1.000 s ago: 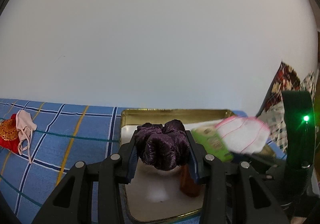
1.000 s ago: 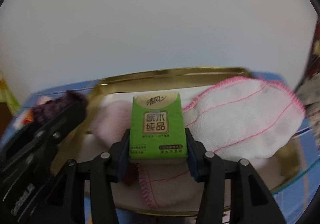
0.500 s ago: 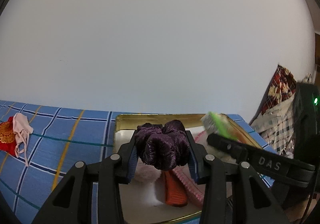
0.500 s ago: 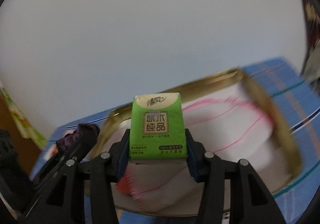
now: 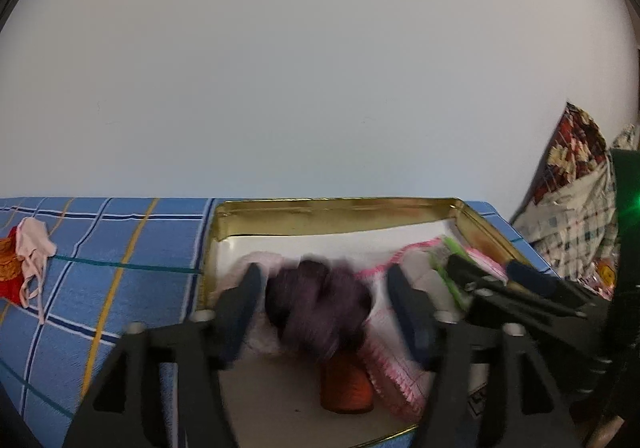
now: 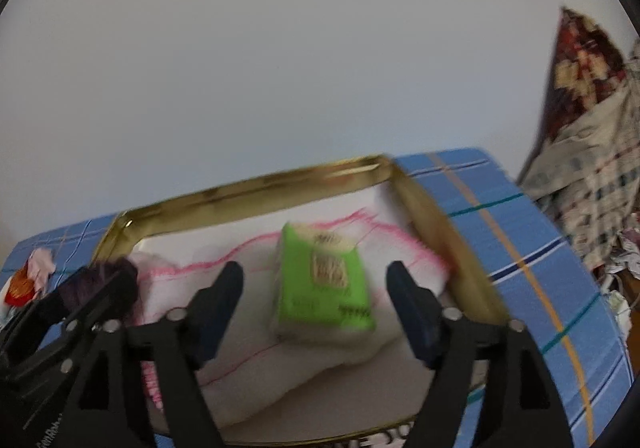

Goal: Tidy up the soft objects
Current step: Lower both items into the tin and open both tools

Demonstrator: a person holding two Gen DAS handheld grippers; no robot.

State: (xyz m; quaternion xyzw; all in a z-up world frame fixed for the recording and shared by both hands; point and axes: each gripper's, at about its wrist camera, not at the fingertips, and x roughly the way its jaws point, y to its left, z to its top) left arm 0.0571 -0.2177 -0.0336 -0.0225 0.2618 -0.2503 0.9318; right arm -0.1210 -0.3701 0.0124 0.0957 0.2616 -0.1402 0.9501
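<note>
A gold tin tray (image 5: 340, 206) (image 6: 248, 188) sits on the blue plaid cloth. My left gripper (image 5: 324, 308) is open, and the purple velvet scrunchie (image 5: 318, 308) sits blurred between its spread fingers over the tray. My right gripper (image 6: 316, 304) is open; the green tissue pack (image 6: 324, 284) lies tilted on the white pink-edged cloth (image 6: 248, 312) in the tray, apart from both fingers. An orange item (image 5: 346, 388) and a pale pink fluffy piece (image 5: 256, 268) also lie in the tray.
A pink mask (image 5: 34, 252) on a red pouch (image 5: 8, 272) lies on the blue cloth (image 5: 112, 256) at the left. Patterned fabrics (image 6: 592, 136) are piled at the right. A plain wall stands behind.
Both grippers opened. The scrunchie and the tissue pack left the fingers' grip and dropped into the tray; both grippers tilted down toward it.
</note>
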